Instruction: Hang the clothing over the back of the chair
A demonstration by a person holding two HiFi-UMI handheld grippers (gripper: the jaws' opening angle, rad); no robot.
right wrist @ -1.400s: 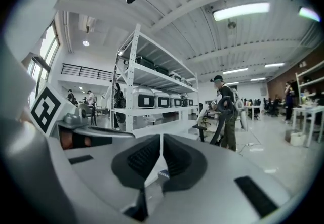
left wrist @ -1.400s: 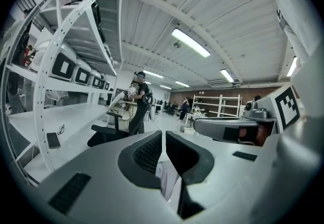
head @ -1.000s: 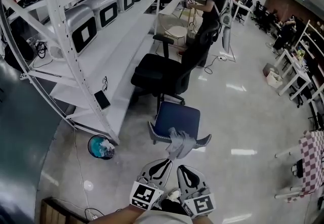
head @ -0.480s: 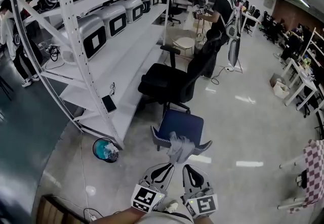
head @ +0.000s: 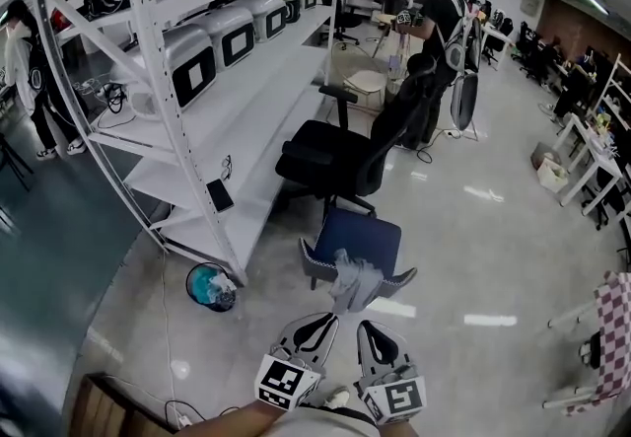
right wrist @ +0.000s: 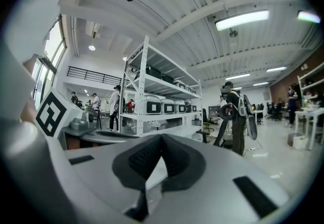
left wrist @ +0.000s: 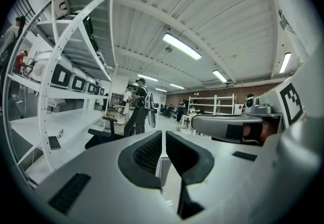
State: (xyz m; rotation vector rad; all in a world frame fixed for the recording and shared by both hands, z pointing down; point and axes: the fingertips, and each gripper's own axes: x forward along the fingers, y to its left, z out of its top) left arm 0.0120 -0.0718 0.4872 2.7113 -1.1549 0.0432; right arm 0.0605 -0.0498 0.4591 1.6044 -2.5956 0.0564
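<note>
A pale grey piece of clothing [head: 353, 281] hangs bunched in front of both grippers, over the near edge of a blue-seated chair [head: 363, 234] with a patterned back rim [head: 314, 267]. My left gripper [head: 332, 318] is shut on the clothing. In the left gripper view its jaws [left wrist: 164, 139] stand almost together, with pale fabric [left wrist: 162, 166] showing in the slit. My right gripper [head: 364, 325] sits close beside it, also shut on the clothing. In the right gripper view its jaws [right wrist: 161, 139] meet at the tips over a strip of light cloth [right wrist: 156, 170].
A black office chair [head: 335, 154] stands just beyond the blue one. A white shelving rack [head: 232, 100] runs along the left, with a teal-lined bin [head: 210, 285] at its foot. A person with a backpack [head: 441, 26] stands farther off. A checked cloth [head: 608, 317] hangs at right.
Both grippers have kept their hold on the clothing and carried it slightly forward over the blue chair. The view has lifted, and a person now shows at the far left.
</note>
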